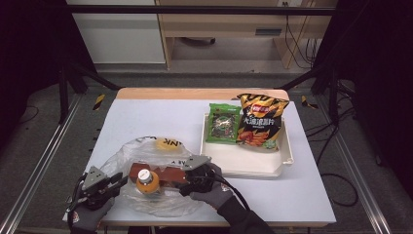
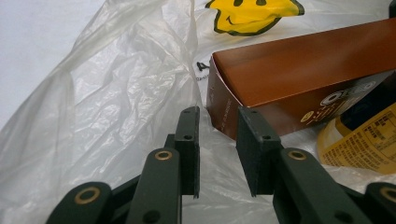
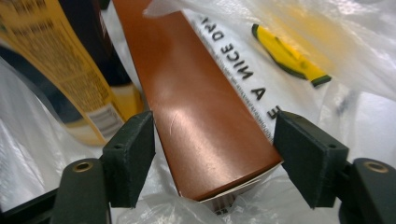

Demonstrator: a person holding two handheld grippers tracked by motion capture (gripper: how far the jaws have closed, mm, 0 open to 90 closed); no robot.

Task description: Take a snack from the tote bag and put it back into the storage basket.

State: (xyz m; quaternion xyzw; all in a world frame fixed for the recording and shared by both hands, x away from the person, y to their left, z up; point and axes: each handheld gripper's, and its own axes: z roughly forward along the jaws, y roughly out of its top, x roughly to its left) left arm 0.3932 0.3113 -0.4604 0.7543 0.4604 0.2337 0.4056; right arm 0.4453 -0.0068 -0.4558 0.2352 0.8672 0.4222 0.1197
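White tray [image 1: 287, 158] with a green packet [image 1: 223, 123] and orange-black chip bag [image 1: 261, 122], on the table [image 1: 146, 117].

- The table [image 1: 160, 117] has a white top with a light wooden strip along its far edge.
- A clear plastic bag [image 1: 127, 155] with a yellow smiley print lies crumpled on the near left part; a brown carton [image 1: 168, 174] and an orange-labelled bottle [image 1: 147, 183] rest on its film.
- A white tray [image 1: 287, 153] sits on the right half, near the bag; in it lie a green snack packet [image 1: 223, 123] and a red and yellow crisp bag [image 1: 260, 122], side by side.
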